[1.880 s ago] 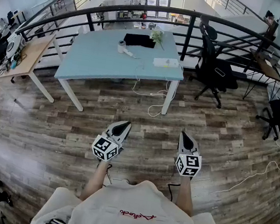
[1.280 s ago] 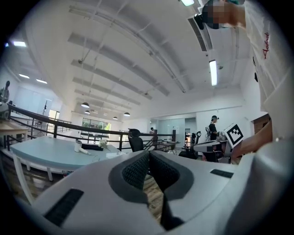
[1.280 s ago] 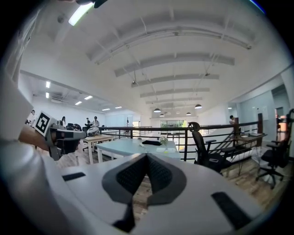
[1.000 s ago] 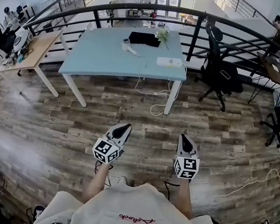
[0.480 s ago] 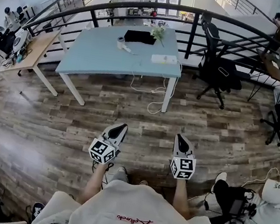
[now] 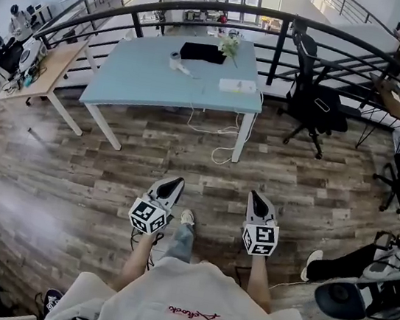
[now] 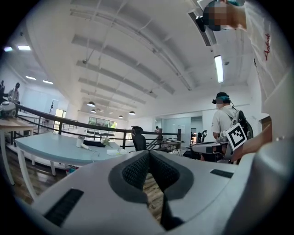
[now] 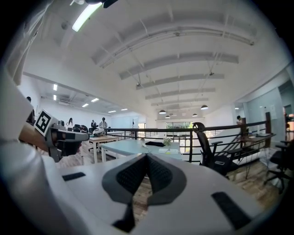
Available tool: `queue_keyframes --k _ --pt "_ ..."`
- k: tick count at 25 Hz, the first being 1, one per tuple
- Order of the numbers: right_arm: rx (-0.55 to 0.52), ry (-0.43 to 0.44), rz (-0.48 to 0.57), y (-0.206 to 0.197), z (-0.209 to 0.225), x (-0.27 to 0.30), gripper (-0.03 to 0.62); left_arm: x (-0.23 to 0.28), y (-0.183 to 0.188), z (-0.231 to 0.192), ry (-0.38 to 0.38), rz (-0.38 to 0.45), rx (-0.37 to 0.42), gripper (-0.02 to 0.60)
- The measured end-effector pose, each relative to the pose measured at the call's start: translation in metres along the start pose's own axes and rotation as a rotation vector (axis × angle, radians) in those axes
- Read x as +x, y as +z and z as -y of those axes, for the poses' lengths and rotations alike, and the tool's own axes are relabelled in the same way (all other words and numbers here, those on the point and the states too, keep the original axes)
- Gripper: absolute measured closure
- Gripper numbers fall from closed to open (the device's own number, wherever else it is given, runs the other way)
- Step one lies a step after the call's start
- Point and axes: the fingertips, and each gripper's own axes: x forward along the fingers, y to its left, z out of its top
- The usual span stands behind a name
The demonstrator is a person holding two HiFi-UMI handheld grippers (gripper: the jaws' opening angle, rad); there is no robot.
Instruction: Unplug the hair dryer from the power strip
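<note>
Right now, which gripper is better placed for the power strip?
Right, probably: the power strip lies far right on the table, more in line with the right gripper than the left gripper. Both are shut and empty.

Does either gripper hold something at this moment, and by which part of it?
Nothing is held. The left gripper and the right gripper are both shut and empty, apart from the light blue rectangular table ahead.

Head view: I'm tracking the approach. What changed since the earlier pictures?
The wearer's pale shoe has stepped forward between the grippers; a seated person came into view at right. Left gripper and right gripper stay shut, empty; the white hair dryer stays on the light blue table.
</note>
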Motion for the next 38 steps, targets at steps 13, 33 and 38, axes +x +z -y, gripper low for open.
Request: queue_keyframes --k 13,33,38 --pt "-0.032 0.005 -0.008 -0.012 0.008 0.08 0.577 0.066 -0.023 -0.056 -0.061 0.028 -0.022 0.569" --pt "-0.036 -0.018 0.002 0.051 0.031 0.275 0.577 0.181 0.028 -0.211 -0.102 0.03 -0.019 0.569" --pt "-0.039 -0.036 0.007 0.058 0.034 0.314 0.577 0.203 0.03 -0.247 -0.112 0.034 -0.023 0.569"
